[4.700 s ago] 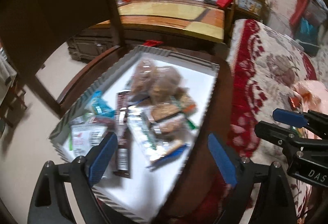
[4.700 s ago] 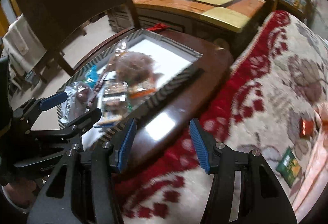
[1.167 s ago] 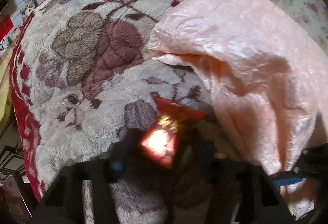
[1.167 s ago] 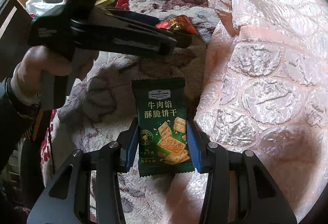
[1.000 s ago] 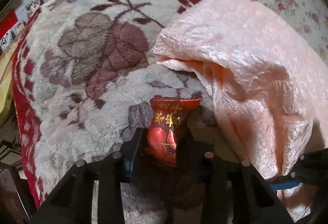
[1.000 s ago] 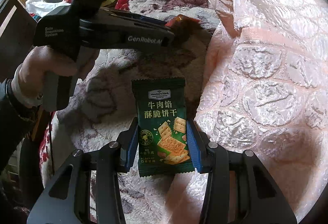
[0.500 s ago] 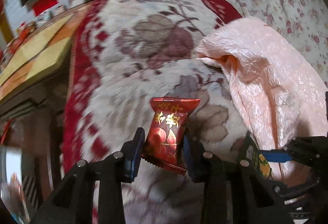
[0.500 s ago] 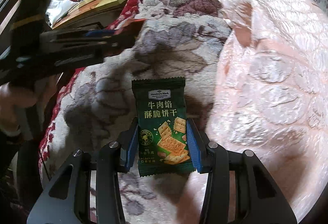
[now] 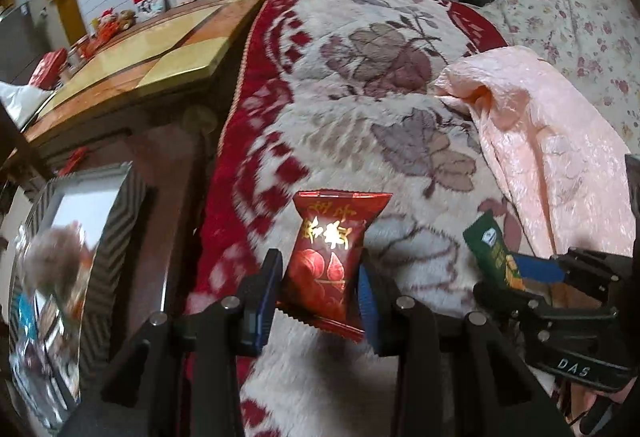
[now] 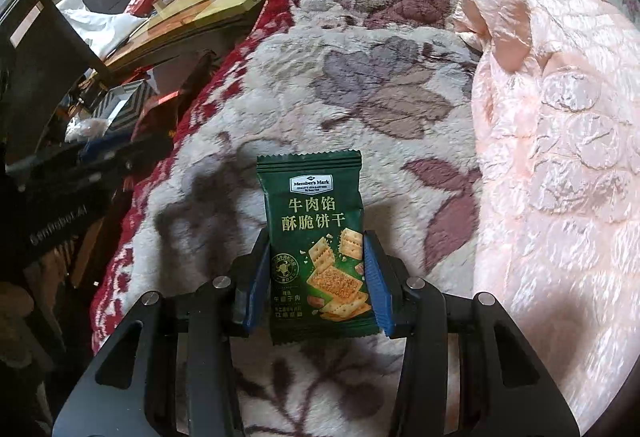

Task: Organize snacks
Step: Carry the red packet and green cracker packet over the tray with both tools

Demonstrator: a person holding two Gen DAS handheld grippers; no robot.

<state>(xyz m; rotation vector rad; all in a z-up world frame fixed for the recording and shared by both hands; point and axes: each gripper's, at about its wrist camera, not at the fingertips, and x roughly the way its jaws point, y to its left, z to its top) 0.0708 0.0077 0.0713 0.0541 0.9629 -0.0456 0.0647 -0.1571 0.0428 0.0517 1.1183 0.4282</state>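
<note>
Pinching a red packet (image 9: pixel 334 265) in the left gripper (image 9: pixel 320 291) and a green packet (image 10: pixel 318 249) in the right gripper (image 10: pixel 316 277) above the blanket (image 9: pixel 360 109), both should be keeping firm grips while travelling, probably toward the blurred tray (image 9: pixel 120 205).

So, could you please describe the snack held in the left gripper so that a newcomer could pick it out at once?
Start at the big floral fleece blanket with the red border. Above it, the left gripper pinches a small red snack packet upright by its lower half. Glossy red foil with gold characters and crimped ends sets it apart from the green cracker packet in the right gripper.
</note>
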